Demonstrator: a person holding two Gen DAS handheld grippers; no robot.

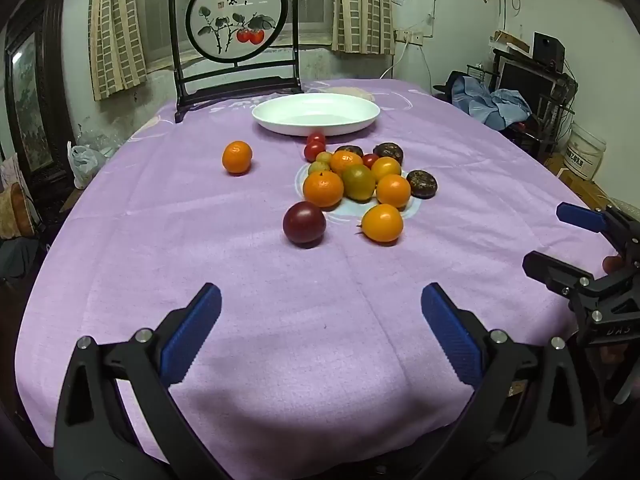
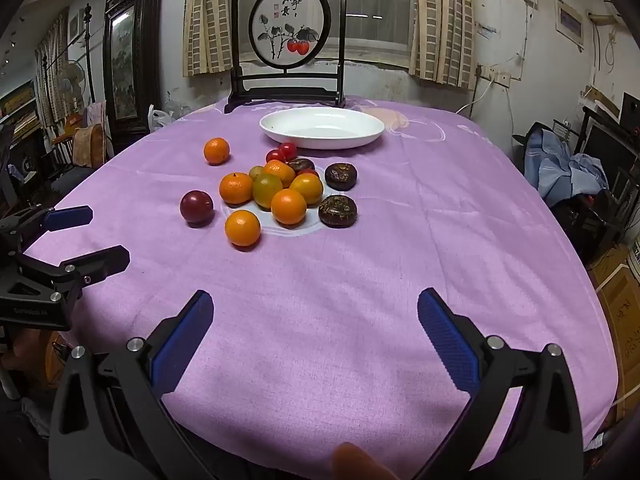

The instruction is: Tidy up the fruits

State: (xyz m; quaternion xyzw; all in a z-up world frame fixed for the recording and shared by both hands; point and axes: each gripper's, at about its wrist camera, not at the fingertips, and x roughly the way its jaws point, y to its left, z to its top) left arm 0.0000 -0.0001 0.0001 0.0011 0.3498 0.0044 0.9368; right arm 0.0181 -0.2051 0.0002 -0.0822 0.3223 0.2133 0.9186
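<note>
A pile of fruit (image 1: 358,182) lies mid-table on a purple cloth: oranges, a green one, small red tomatoes, dark brown fruits. A dark red plum (image 1: 304,223) sits at the pile's near left, and a lone orange (image 1: 237,157) lies apart to the left. An empty white plate (image 1: 316,113) stands behind the pile. The pile (image 2: 276,192), plum (image 2: 196,206), lone orange (image 2: 216,151) and plate (image 2: 322,127) also show in the right wrist view. My left gripper (image 1: 320,300) is open and empty above the near cloth. My right gripper (image 2: 314,306) is open and empty, to the left one's right.
A black-framed screen with a painted disc (image 1: 236,32) stands at the table's far edge behind the plate. The purple cloth (image 1: 320,320) covers the whole table. Furniture and clutter (image 1: 520,92) stand beyond the right edge, a dark cabinet (image 1: 32,80) beyond the left.
</note>
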